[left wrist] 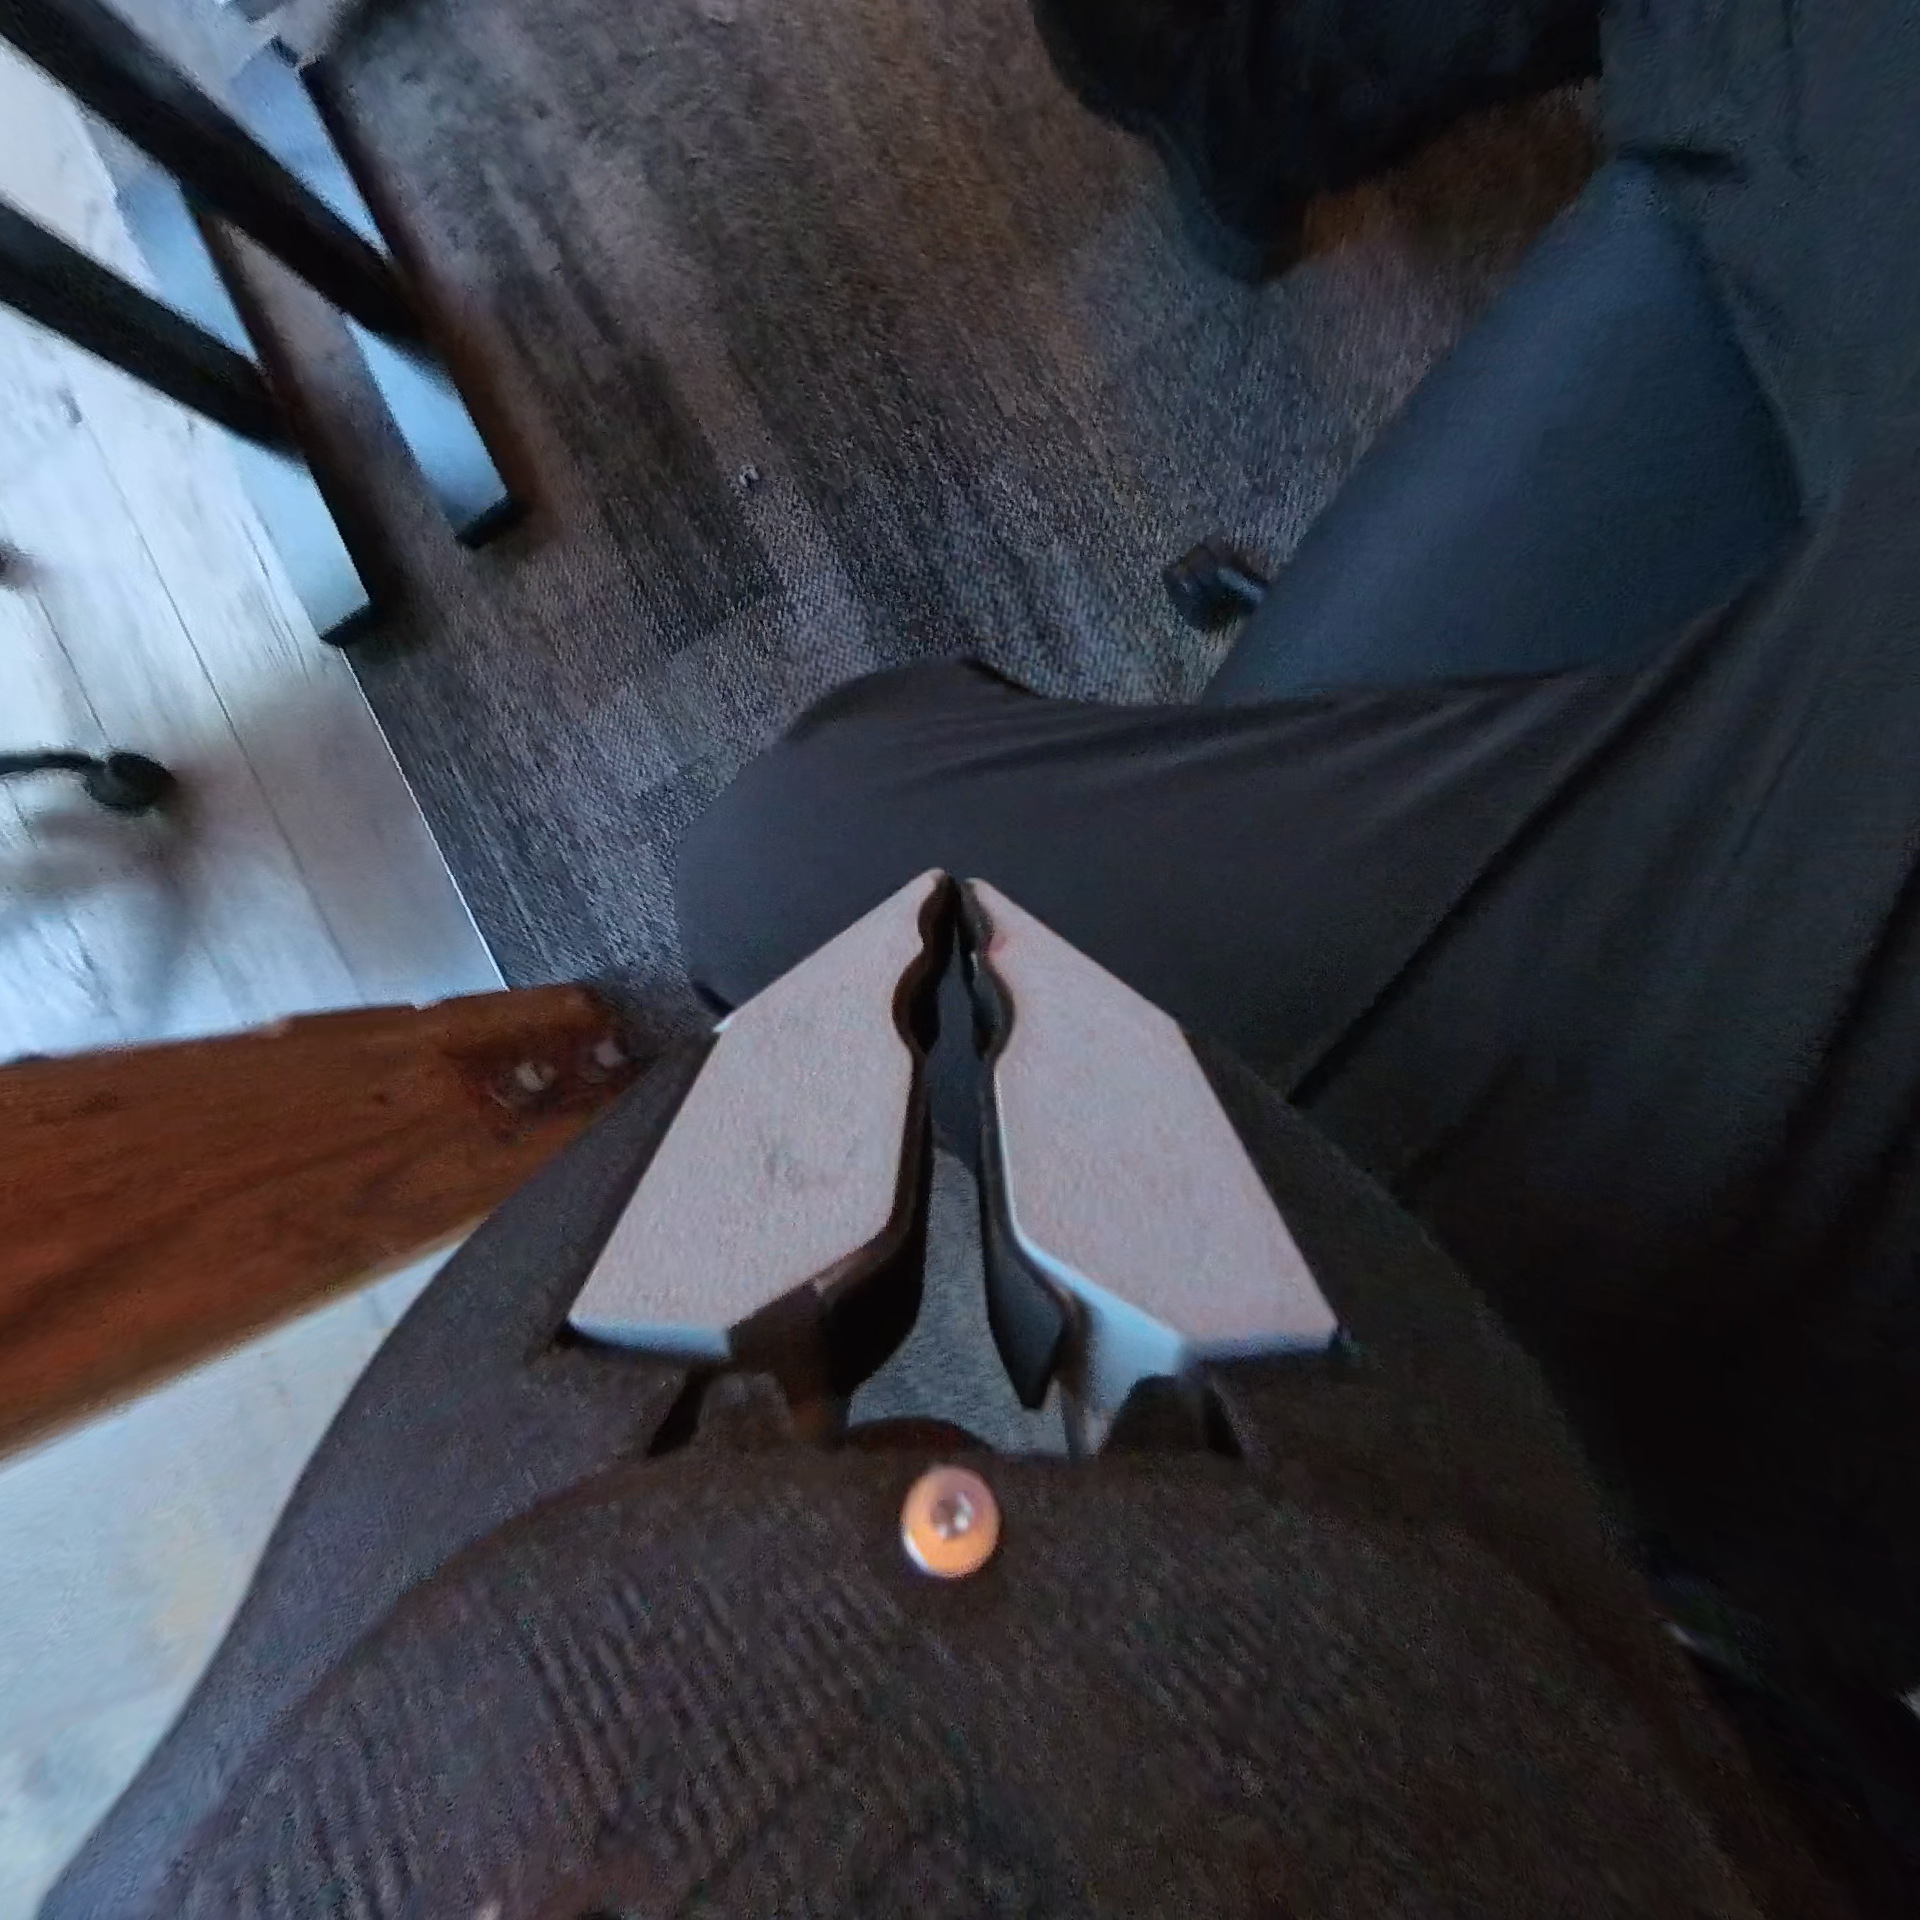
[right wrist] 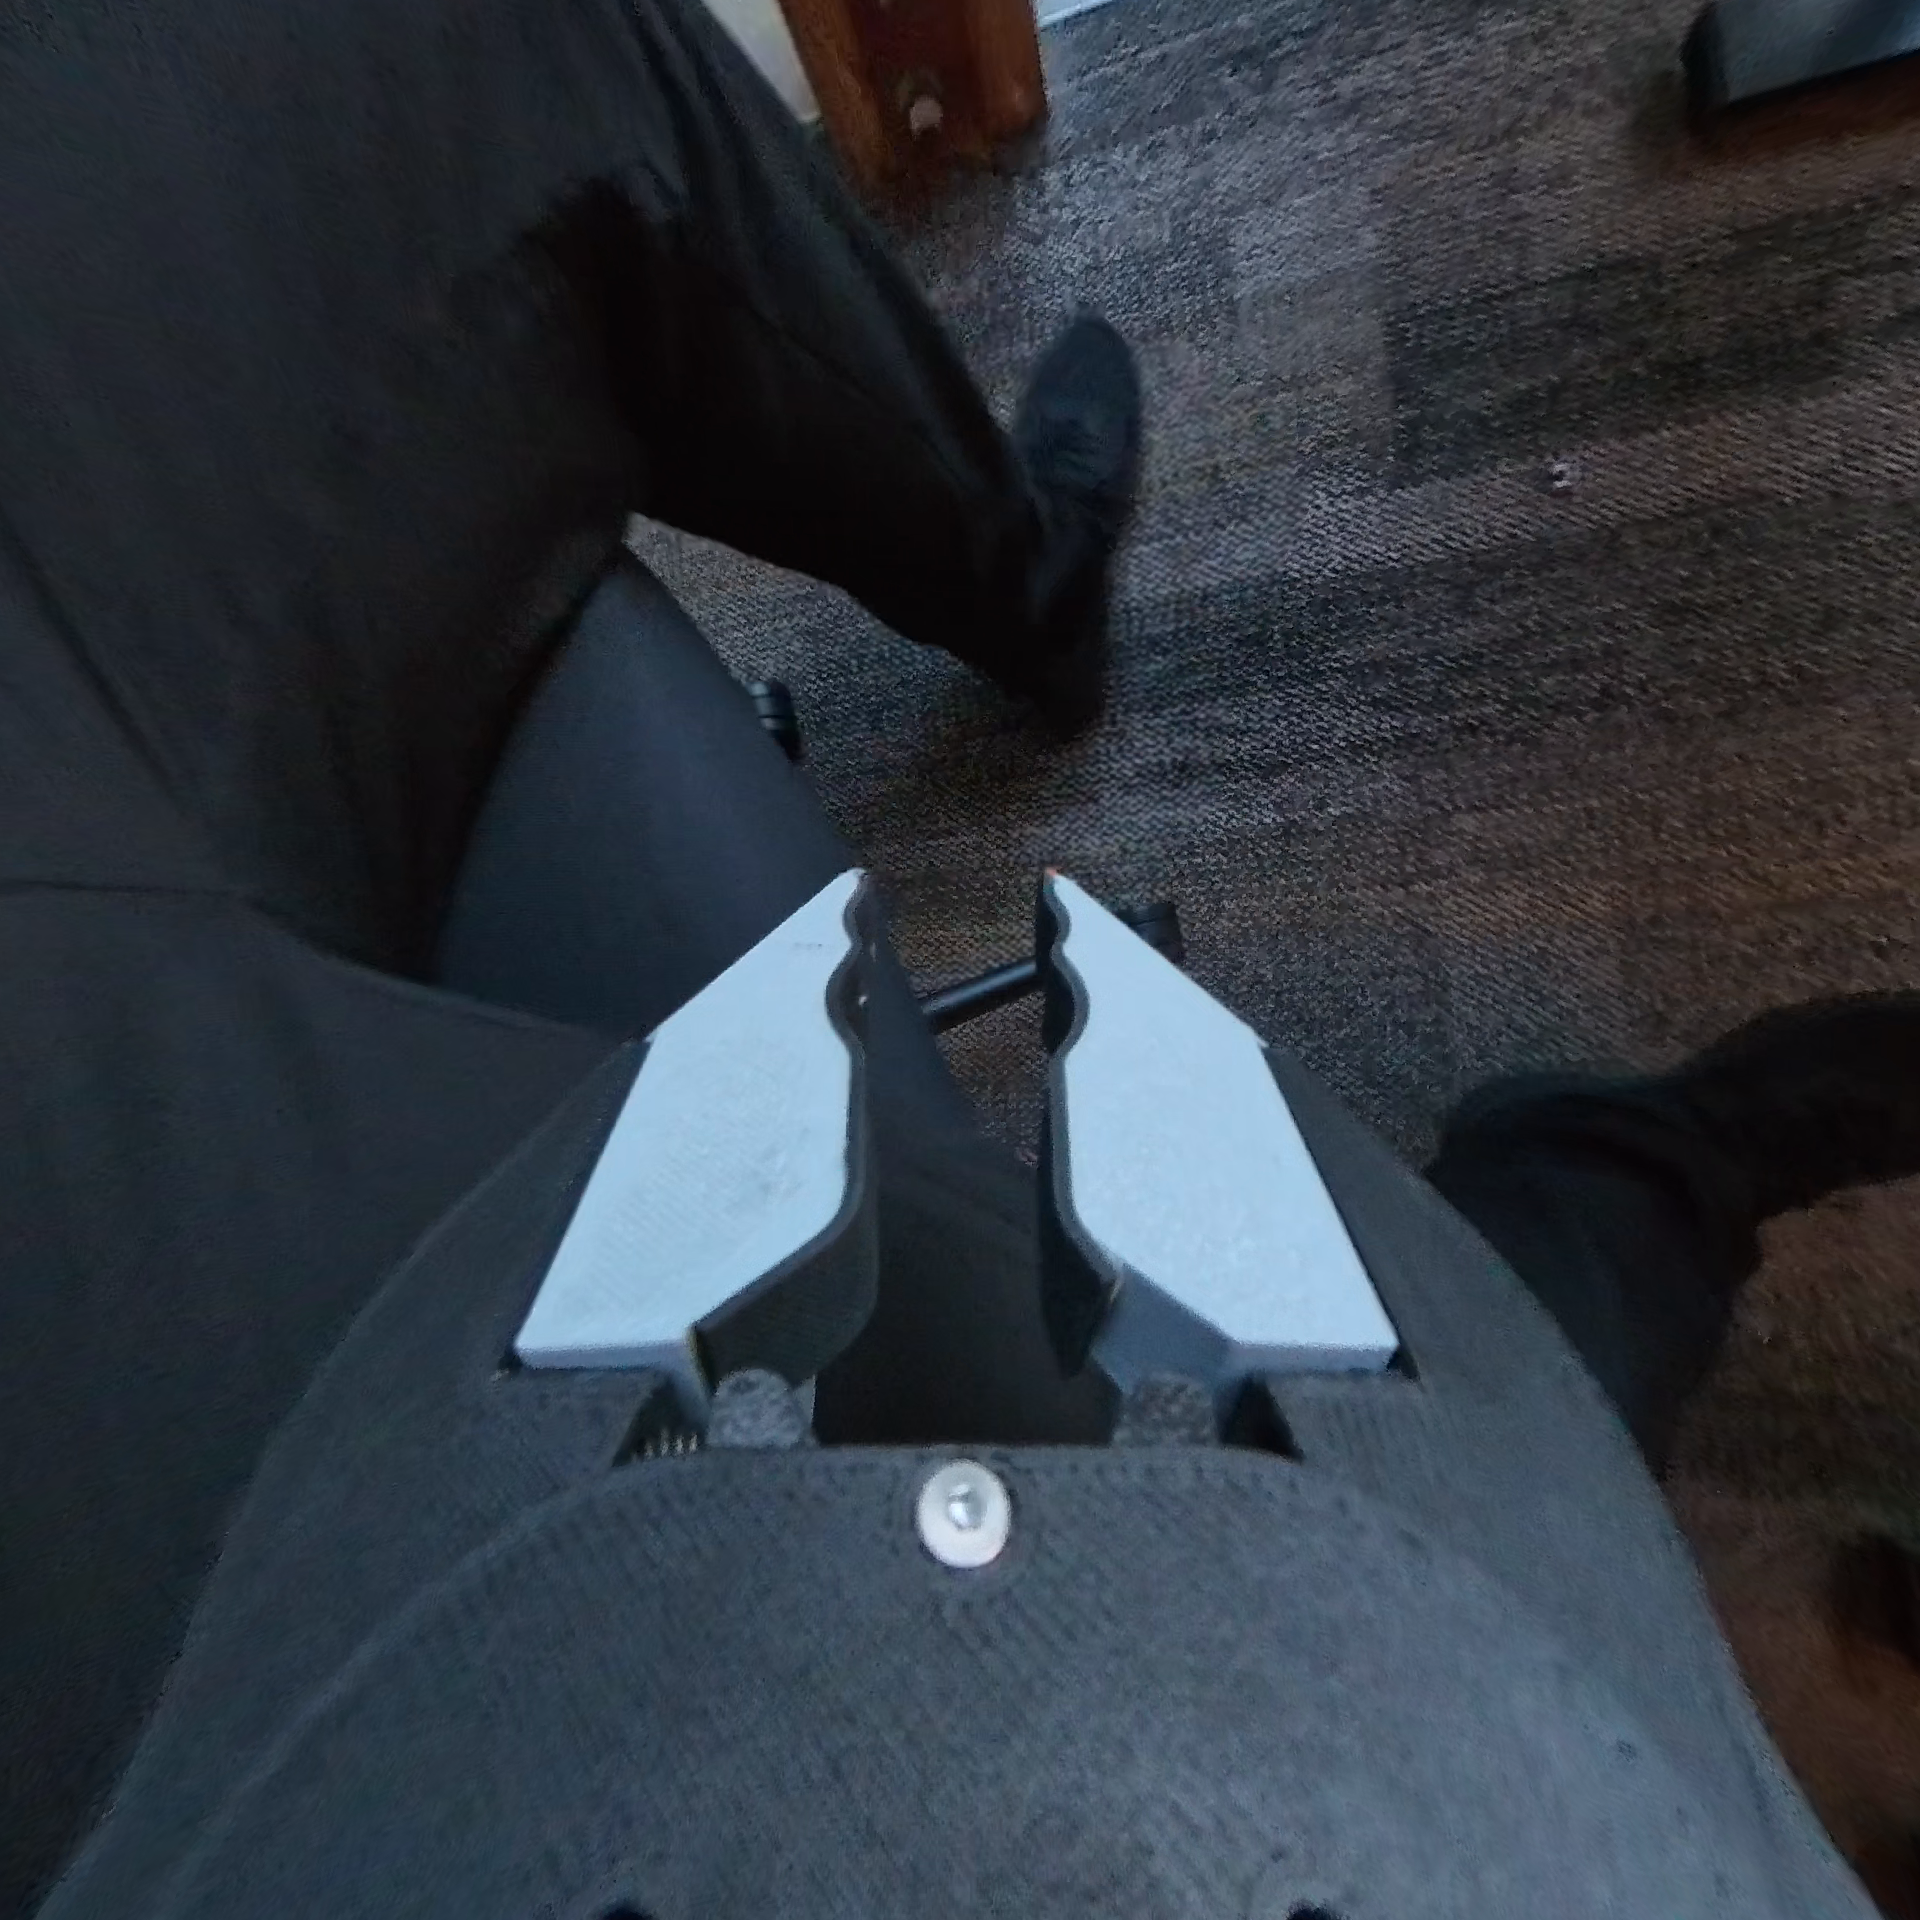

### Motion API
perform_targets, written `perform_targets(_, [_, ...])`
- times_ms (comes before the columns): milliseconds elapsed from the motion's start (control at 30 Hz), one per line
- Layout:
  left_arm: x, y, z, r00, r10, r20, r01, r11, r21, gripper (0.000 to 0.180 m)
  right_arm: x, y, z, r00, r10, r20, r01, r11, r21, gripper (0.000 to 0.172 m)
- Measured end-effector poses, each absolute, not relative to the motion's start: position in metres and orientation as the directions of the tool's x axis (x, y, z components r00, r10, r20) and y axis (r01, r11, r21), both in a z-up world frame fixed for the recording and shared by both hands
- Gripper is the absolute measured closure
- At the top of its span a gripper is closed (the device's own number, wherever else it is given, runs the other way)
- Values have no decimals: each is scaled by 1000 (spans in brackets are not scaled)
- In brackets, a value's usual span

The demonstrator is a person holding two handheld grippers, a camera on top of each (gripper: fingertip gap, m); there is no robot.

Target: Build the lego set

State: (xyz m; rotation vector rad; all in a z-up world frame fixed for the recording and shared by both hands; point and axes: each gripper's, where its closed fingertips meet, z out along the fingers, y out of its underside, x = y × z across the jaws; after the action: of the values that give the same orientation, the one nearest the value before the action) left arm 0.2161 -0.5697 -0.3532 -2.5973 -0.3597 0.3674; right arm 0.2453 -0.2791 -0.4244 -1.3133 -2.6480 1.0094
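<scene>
My left gripper (left wrist: 956,883) is shut, its pale fingers (left wrist: 810,1122) meeting at the tips with nothing between them. It hovers over a person's dark trouser leg (left wrist: 1247,831), next to a brown wooden edge (left wrist: 260,1174). My right gripper (right wrist: 956,883) is open and empty, pointing down at the grey carpet (right wrist: 1455,623). A black chair-base bar (right wrist: 987,997) with a caster (right wrist: 1158,925) lies on the floor, seen through the gap and not touching the fingers (right wrist: 727,1143).
A dark chair seat (left wrist: 1538,468) shows in both views (right wrist: 623,831). There is a black shoe (right wrist: 1081,436), dark clothing (right wrist: 260,416), a wooden leg (right wrist: 914,83), black metal legs (left wrist: 343,416) and a pale wood-look surface (left wrist: 156,623) at the left. About 30 cm separates my left fingertips from my right.
</scene>
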Motion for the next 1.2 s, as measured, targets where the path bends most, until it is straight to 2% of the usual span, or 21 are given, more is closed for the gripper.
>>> perform_targets(100, [220, -603, -357, 875, 471, -113, 333, -755, -565, 180, 207, -292, -465, -697, 676, -240, 690, 540, -482, 141])
perform_targets(133, [222, -619, -364, 844, 532, -71, 407, -720, -561, 180, 189, -295, -481, -710, 661, -243, 691, 588, -420, 141])
perform_targets(200, [227, -653, -382, 766, 643, -5, 536, -643, -547, 180, 136, -307, -516, -771, 603, -205, 631, 677, -379, 140])
perform_targets(267, [219, -689, -398, 662, 749, -9, 619, -554, -557, 180, 76, -319, -567, -815, 551, -181, 578, 746, -331, 142])
perform_targets(333, [201, -708, -414, 581, 813, 29, 665, -454, -592, 180, 23, -328, -630, -829, 515, -220, 557, 799, -227, 138])
perform_targets(400, [160, -712, -418, 550, 835, 12, 637, -411, -652, 180, -32, -327, -693, -851, 494, -176, 519, 843, -143, 136])
perform_targets(500, [91, -702, -425, 623, 777, -93, 517, -498, -696, 179, -89, -311, -775, -875, 469, -117, 470, 882, 16, 136])
perform_targets(600, [51, -687, -459, 665, 746, -39, 516, -497, -698, 171, -115, -310, -828, -828, 542, -143, 539, 840, 62, 134])
perform_targets(633, [46, -685, -474, 677, 736, -16, 530, -502, -683, 170, -120, -311, -839, -810, 566, -155, 563, 824, 66, 133])
perform_targets(700, [29, -699, -490, 671, 735, -100, 547, -582, -602, 170, -117, -314, -860, -780, 598, -184, 595, 800, 76, 132])
perform_targets(800, [12, -713, -491, 648, 733, -207, 524, -626, -578, 179, -113, -316, -884, -775, 601, -197, 596, 798, 89, 131])
perform_targets(933, [1, -715, -497, 672, 718, -183, 525, -636, -566, 180, -110, -317, -909, -777, 597, -200, 582, 802, 133, 130])
perform_targets(1200, [-11, -722, -503, 683, 708, -178, 528, -647, -551, 180, -128, -333, -933, -719, 676, -162, 671, 736, 90, 128])
